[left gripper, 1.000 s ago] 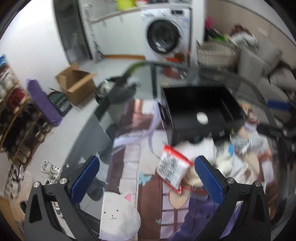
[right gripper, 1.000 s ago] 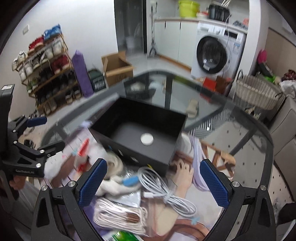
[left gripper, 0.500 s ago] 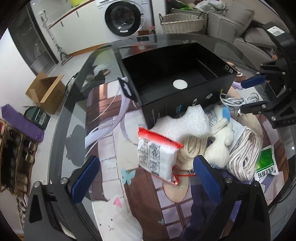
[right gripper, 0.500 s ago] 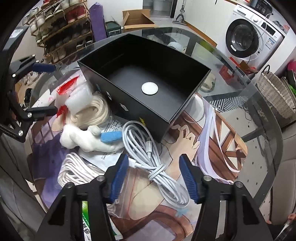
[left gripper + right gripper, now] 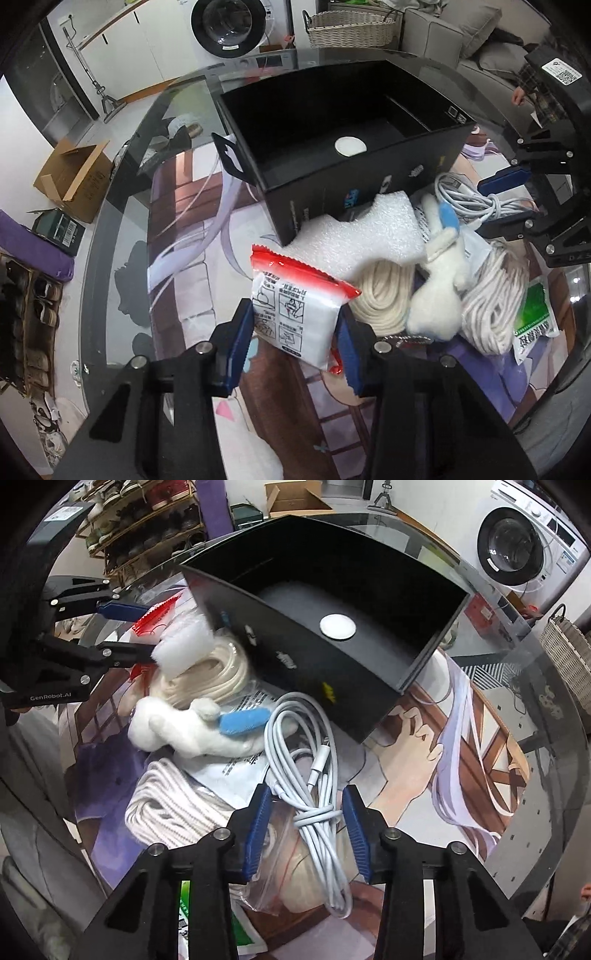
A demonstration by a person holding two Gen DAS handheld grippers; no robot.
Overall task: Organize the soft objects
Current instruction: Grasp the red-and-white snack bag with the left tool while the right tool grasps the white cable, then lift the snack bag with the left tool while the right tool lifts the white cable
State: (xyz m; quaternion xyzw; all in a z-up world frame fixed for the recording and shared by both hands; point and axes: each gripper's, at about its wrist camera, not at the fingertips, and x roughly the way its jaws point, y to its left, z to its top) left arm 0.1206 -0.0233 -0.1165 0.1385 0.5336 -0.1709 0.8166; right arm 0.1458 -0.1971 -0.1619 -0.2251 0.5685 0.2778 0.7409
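The packet (image 5: 295,317) and cable (image 5: 314,805) are being closed on by the left hand-held gripper (image 5: 295,332) and right hand-held gripper (image 5: 306,823), presumably for boxing.

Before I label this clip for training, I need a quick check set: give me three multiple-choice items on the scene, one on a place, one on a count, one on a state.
1. Where does the white foam sheet lie?
A. inside the black box
B. against the black box's outer wall
C. on the floor

2. How many coils of thick pale rope are on the table?
A. one
B. two
C. four

3. What is between the left gripper's jaws?
A. the red and white packet
B. the plush toy
C. nothing

Answers:
1 B, the foam leans at the box's front, outside it.
2 B, one rope coil lies left of the plush toy and the other rope coil right of it.
3 A, the closing jaws flank the packet.
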